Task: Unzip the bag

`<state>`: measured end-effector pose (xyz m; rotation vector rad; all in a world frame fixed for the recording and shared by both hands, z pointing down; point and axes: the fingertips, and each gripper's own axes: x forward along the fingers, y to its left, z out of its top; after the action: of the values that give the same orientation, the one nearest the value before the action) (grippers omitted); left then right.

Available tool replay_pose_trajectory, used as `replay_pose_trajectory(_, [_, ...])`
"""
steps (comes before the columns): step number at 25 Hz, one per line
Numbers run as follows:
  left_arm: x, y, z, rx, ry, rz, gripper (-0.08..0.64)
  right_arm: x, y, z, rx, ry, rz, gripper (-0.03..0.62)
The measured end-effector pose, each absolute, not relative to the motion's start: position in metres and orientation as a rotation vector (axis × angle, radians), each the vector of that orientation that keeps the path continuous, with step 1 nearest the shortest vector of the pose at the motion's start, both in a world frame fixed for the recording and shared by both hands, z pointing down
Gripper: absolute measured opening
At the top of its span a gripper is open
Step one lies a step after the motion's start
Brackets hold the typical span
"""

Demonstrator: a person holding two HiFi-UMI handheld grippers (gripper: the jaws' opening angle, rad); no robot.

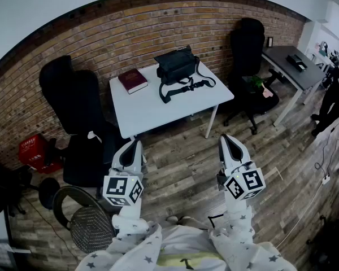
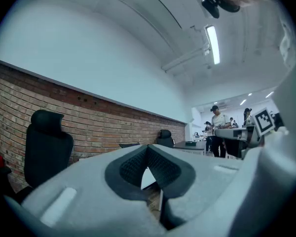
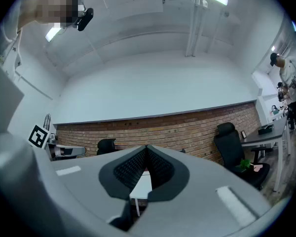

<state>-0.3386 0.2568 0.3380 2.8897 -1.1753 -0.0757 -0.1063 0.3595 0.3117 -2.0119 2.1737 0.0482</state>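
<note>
Jaws on both grippers are pressed together, tip to tip, with nothing between them. The left gripper (image 1: 134,144) and the right gripper (image 1: 226,138) are both held over the wooden floor (image 1: 181,157), well short of the white counter (image 1: 152,110) and pointing toward it. The black bag (image 1: 178,65) sits on the counter at its far edge, close to the brick wall (image 1: 130,30), and its strap (image 1: 183,87) trails loose over the counter top toward the near side. Whether its zip is open or closed is too small to tell. A dark red book (image 1: 133,81) lies on the counter just beside the bag, apart from it. A black office chair (image 1: 73,97) stands off each end of the counter.
</note>
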Motion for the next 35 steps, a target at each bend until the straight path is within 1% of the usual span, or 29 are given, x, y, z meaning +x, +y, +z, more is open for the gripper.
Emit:
replay_pose_trajectory(14, [-0.318,0.266,0.342,2.896,-1.179,-0.028,0.002,-0.086,0.364,0.316,-1.991,2.152,0.024,0.000])
replay_pose_trajectory(23, [-0.302,0.281,0.361,2.867,-1.182,0.020,0.002,-0.079,0.361,0.324,-1.939,2.211,0.018,0.000])
replay_pose_trajectory(29, [-0.293,0.266,0.365,2.853,-1.208,0.033,0.002,-0.068,0.346,0.331,-1.931,2.217,-0.016,0.000])
replay_pose_trajectory(35, [-0.277,0.232,0.377,2.838,-1.203,0.053,0.002,-0.054,0.309,0.343,-1.926,2.231,-0.059,0.000])
